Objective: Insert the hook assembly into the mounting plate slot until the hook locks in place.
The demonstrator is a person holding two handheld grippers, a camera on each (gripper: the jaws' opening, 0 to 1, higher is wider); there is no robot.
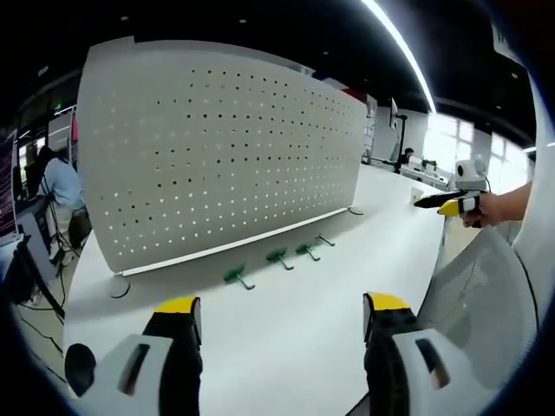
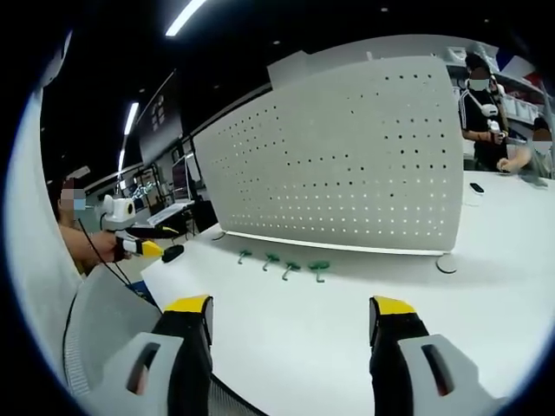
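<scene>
A white perforated mounting plate [image 1: 217,147] stands upright on the white table [image 1: 286,347]. Several green hook assemblies lie in a row in front of it, the nearest hook [image 1: 236,276] separate from the others. My left gripper [image 1: 282,308] is open and empty, held well short of the hooks. The right gripper [image 1: 449,205] shows far right in a hand. In the right gripper view the plate [image 2: 347,156] faces me, the hooks [image 2: 290,269] lie below it, and my right gripper [image 2: 290,308] is open with nothing between its yellow-tipped jaws. The left gripper [image 2: 143,248] shows at far left.
A grey mesh chair back [image 1: 486,295] rises beside the table at the right. The plate rests on round feet [image 1: 119,286] [image 2: 447,263]. A small black object [image 2: 173,252] sits at the table's left edge. People sit and stand at desks [image 2: 477,104] behind.
</scene>
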